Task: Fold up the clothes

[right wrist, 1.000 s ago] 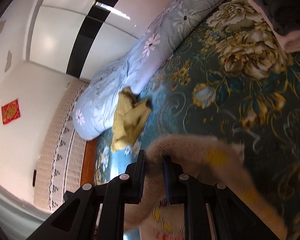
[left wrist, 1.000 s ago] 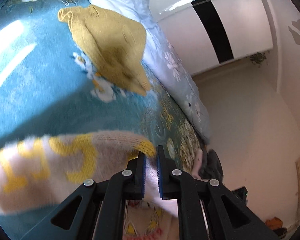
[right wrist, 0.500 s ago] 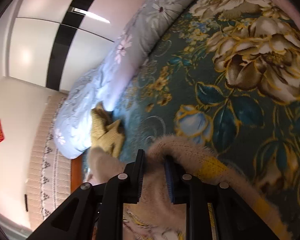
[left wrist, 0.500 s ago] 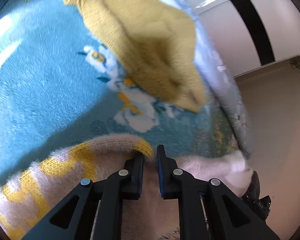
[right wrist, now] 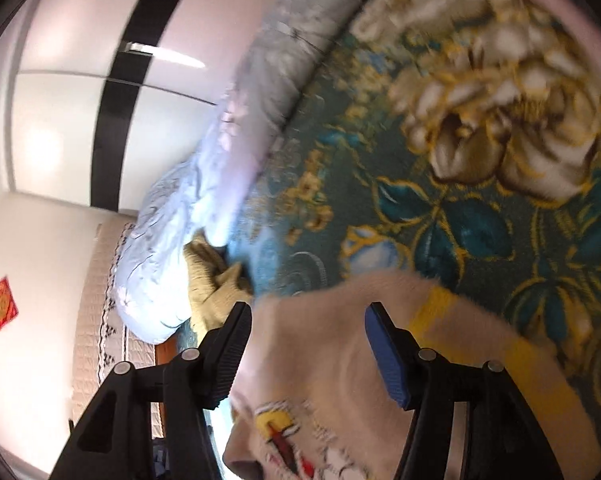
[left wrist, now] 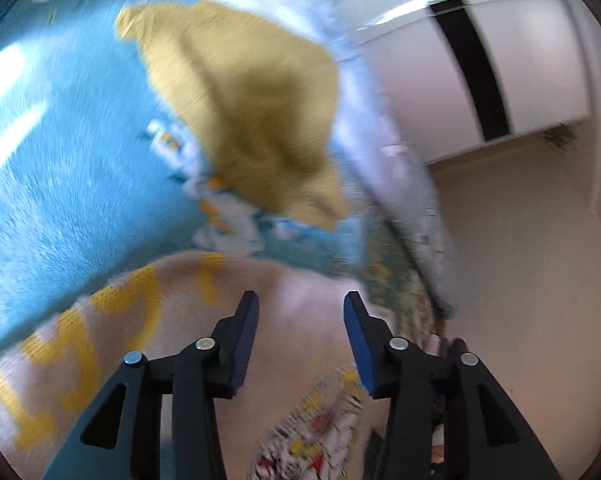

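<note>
Fuzzy cream knit sweater with yellow lettering (left wrist: 100, 344) lies low in both frames on the teal floral blanket (right wrist: 480, 232), one fold apparently laid, my left gripper (left wrist: 300, 320) and right gripper (right wrist: 308, 332) opening, gripping nothing; mustard knit garment (left wrist: 244, 112) upper centre looks unfolded.

A home bedroom: floral bedspread (right wrist: 440, 216), rolled quilt (right wrist: 188, 216), wardrobe doors (right wrist: 60, 92).

Sweater (left wrist: 284, 312) is lying on bedspread (left wrist: 60, 200); knit top (left wrist: 252, 112) is sitting beyond it, w/ rolled quilt (right wrist: 204, 184) behind, touching.
</note>
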Motion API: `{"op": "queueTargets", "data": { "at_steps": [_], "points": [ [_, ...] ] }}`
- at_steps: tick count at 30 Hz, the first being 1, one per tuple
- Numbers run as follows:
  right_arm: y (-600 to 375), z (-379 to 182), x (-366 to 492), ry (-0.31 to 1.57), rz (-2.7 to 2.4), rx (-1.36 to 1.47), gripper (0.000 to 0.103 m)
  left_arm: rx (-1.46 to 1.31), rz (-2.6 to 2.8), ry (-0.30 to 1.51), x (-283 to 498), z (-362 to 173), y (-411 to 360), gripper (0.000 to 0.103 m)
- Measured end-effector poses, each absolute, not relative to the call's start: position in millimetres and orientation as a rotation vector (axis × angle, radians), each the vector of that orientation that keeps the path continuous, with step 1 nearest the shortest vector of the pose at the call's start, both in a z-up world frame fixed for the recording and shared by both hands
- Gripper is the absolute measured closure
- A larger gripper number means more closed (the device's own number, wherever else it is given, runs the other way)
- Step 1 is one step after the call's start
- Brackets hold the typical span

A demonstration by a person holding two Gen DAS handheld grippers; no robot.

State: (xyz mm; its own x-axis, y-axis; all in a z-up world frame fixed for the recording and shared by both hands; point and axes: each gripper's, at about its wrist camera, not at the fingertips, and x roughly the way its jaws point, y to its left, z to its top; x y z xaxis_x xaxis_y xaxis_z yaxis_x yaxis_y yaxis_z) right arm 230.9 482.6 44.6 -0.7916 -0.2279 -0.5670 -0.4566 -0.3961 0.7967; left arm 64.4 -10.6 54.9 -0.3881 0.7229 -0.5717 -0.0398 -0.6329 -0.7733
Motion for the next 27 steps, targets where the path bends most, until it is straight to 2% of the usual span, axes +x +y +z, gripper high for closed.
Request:
{"op": "queueTargets", "data": {
  "at_steps": [3,7,10,14,18,25,26,27],
  "points": [
    [462.9,77.7,257.2,1.538,2.456,-0.915,0.034,-1.189,2.159,-0.759,108.4,83.1,-24.3,0.04],
    [431.4,92.2,300.5,1.357,2.567,-0.931,0.03,-1.144,2.391,-0.469,154.9,87.2,-41.2,0.039],
    [422.9,78.0,325.9,1.372,2.524,-0.967,0.03,-1.197,2.52,-0.288,179.6,75.2,-45.6,0.039],
    [413.7,66.1,347.3,1.45,2.485,-0.973,0.03,-1.251,2.533,-0.157,199.0,52.9,-36.4,0.039],
    [402.8,58.5,359.7,1.488,2.462,-0.999,0.03,-1.31,2.577,0.096,205.5,25.6,-19.0,0.039],
    [398.8,54.3,372.3,1.483,2.421,-1.015,0.03,-1.432,2.621,0.205,196.8,-8.6,-19.4,0.039],
    [398.9,54.1,373.5,1.486,2.419,-1.014,0.03,-1.437,2.638,0.224,195.5,-9.6,-20.6,0.04],
    [399.0,53.9,374.5,1.488,2.417,-1.014,0.03,-1.439,2.655,0.239,194.0,-10.2,-22.3,0.046]
  ]
}}
